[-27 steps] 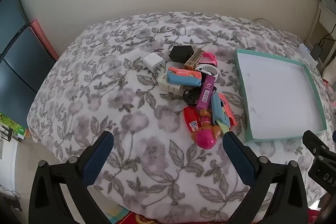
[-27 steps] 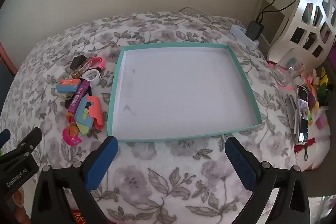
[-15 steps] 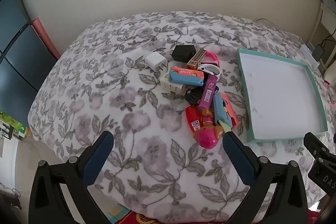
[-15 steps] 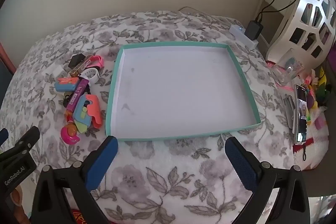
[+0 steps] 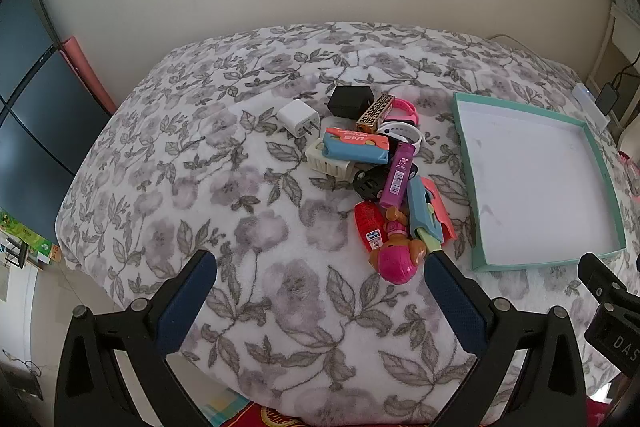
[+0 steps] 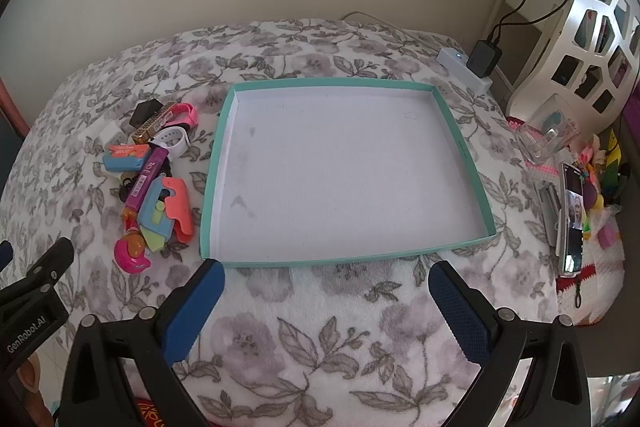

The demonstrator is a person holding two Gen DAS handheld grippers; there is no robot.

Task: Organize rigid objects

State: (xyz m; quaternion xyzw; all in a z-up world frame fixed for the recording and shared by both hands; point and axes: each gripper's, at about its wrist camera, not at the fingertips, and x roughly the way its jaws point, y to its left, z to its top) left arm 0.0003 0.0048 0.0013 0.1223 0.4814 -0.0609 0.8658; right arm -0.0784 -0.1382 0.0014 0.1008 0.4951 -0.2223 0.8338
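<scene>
A heap of small rigid objects lies on the floral blanket: a white charger point(image 5: 298, 117), a black charger point(image 5: 350, 101), a purple tube point(image 5: 397, 175), a pink doll toy point(image 5: 396, 259) and a blue-and-coral case point(image 5: 356, 145). The heap also shows in the right wrist view point(image 6: 154, 183). A teal-rimmed white tray point(image 6: 464, 151) lies to its right, with nothing in it; it also shows in the left wrist view point(image 5: 600, 167). My left gripper point(image 5: 320, 279) is open and empty, just short of the heap. My right gripper point(image 6: 326, 281) is open and empty at the tray's near edge.
The blanket-covered surface point(image 5: 240, 195) drops off at the near and left edges. A power strip with a black adapter point(image 6: 480, 61) sits behind the tray. A phone point(image 6: 572, 223), a clear cup point(image 6: 548, 139) and small clutter lie at the right. A white cabinet point(image 6: 592, 27) stands beyond.
Both grippers have drawn back slightly; the heap and the tray sit a little further off in both views. Nothing on the blanket has moved, and both grippers stay open.
</scene>
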